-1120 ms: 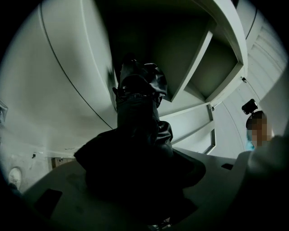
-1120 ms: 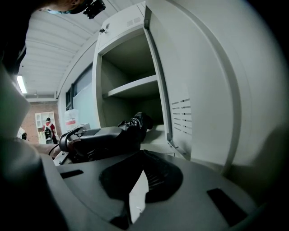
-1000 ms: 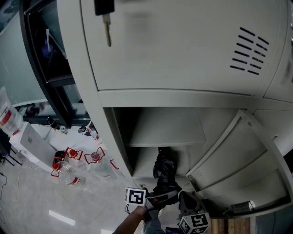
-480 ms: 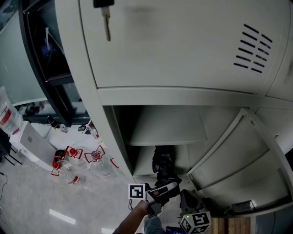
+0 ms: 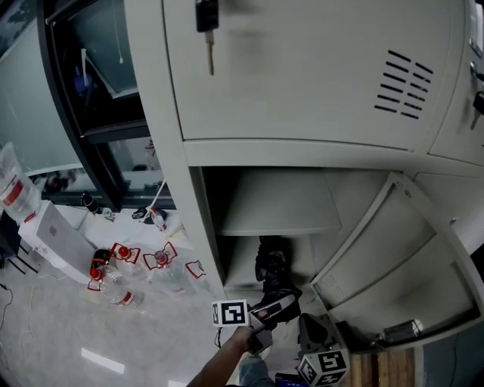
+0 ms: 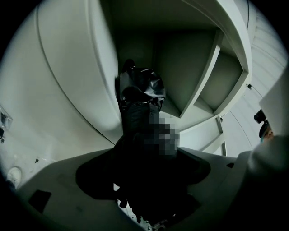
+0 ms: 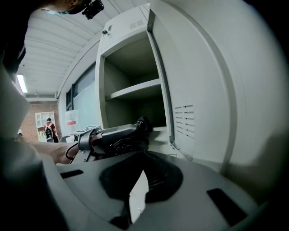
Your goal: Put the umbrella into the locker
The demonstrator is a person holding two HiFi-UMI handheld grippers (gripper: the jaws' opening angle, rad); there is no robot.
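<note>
A black folded umbrella lies on the floor of the open lower locker compartment, under a shelf, with its far end inside. My left gripper is at its near end. In the left gripper view the umbrella runs from between the jaws of the left gripper into the compartment. Those jaws have just been opening and stand wide around it. My right gripper waits lower right, shut and empty. Its view shows the umbrella at the compartment mouth.
The compartment's door swings open to the right. Above is a closed door with a key in its lock. Plastic bottles and a white box lie on the floor at the left, before a glass wall.
The left gripper has edged toward the compartment with the umbrella's near end. The head view has swung, so the locker sits further right. The right gripper has stayed put.
</note>
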